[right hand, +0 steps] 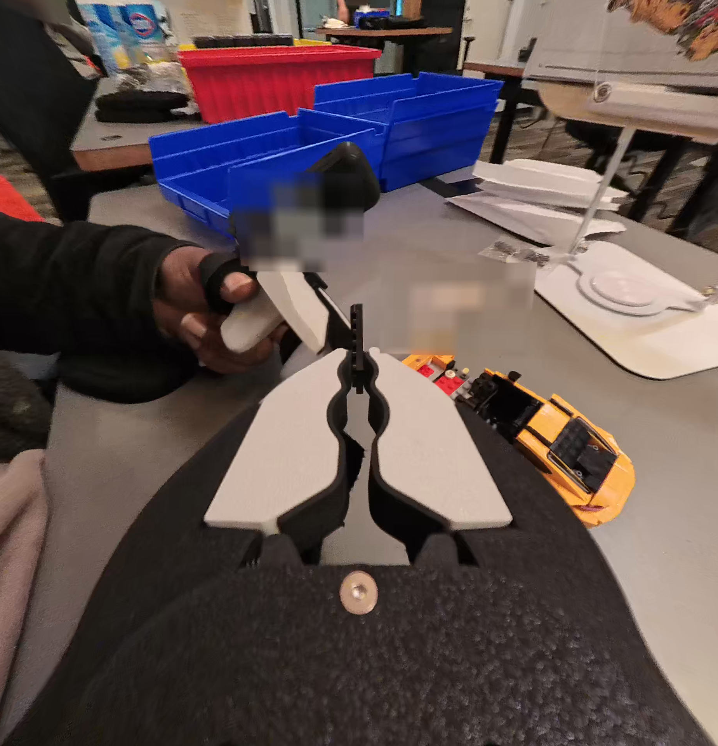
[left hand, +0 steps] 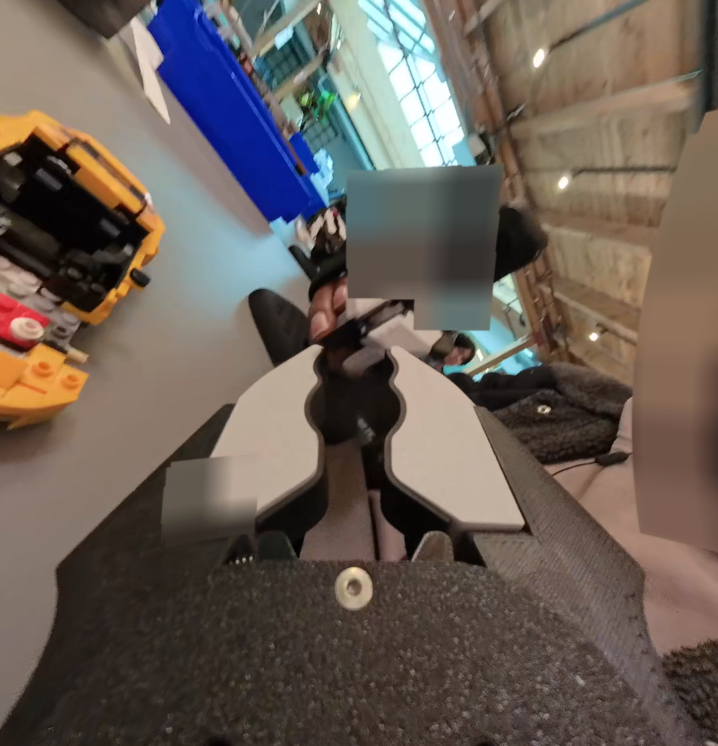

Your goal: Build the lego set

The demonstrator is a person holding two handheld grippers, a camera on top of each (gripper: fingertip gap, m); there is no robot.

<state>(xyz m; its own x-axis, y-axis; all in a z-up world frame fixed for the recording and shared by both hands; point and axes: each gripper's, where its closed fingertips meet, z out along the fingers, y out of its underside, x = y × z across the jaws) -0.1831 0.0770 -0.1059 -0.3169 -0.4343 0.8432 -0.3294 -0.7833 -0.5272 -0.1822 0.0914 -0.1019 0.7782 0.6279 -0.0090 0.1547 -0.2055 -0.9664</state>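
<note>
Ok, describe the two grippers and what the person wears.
Both grippers, left and right, have pale grey fingers with wavy black inner pads on a rough black body with a silver screw. The person wears a black sleeve.

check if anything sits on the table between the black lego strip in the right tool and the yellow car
Nothing visible does. The right tool pinches the black strip upright above bare table, and the yellow car lies just right of it.

A yellow-orange Lego car with black and red parts is seen on a grey table; blue bins and a red bin are shown behind.
</note>
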